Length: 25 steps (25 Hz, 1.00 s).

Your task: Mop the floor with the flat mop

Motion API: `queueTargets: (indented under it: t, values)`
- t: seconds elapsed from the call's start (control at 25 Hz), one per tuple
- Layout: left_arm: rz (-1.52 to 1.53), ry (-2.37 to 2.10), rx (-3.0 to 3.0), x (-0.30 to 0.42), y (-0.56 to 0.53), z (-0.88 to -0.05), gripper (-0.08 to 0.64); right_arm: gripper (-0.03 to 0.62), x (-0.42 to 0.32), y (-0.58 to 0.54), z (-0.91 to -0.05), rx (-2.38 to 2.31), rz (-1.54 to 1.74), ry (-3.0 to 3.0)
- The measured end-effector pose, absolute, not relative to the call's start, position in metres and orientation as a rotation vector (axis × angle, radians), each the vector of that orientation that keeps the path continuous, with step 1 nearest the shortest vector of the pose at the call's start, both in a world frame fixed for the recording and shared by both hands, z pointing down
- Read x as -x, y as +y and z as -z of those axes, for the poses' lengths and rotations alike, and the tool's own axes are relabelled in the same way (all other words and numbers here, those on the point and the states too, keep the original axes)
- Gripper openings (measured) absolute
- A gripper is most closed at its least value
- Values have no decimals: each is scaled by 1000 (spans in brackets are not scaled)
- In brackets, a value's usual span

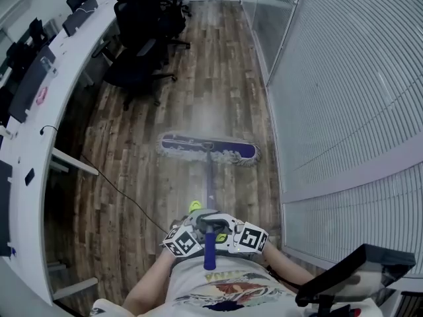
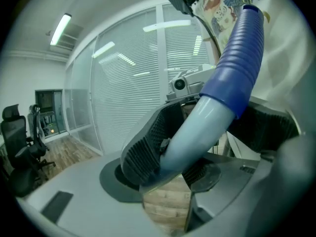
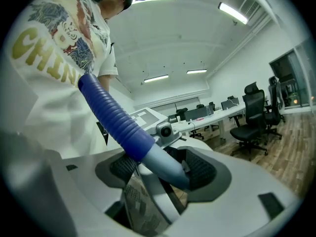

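Floor (image 1: 152,177): wood planks, office aisle | flat mop (image 1: 208,149) head down | left tongs (image 2: 173,157), right tongs (image 3: 160,168) both clamp handle (image 1: 210,177)

Matt wood-plank floor (image 1: 135,167), fringed cloth mop head (image 1: 192,146), ribbed plastic grip (image 2: 238,57), smooth glossy pole (image 2: 197,132).

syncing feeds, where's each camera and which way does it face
Head view: on the head, steeply down at blue flat mop, wood floor; forearms show.
Left gripper view: on left gripper, along jaws toward white blinds; shirt shows.
Right gripper view: on right gripper, toward black office chairs; shirt shows.
Shared: clamped blue-gripped grey mop handle.
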<state>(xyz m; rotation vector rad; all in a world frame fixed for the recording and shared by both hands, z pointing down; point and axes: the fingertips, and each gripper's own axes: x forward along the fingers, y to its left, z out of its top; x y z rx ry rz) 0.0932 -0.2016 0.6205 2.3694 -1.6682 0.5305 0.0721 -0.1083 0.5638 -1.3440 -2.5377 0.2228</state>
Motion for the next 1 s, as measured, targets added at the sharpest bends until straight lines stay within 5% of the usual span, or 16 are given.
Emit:
queueTargets:
  t: [1.0]
  values:
    - [-441, -1662, -2394, 226, -303, -609, 196, 287, 250, -210, -559, 1300, -217, -2567]
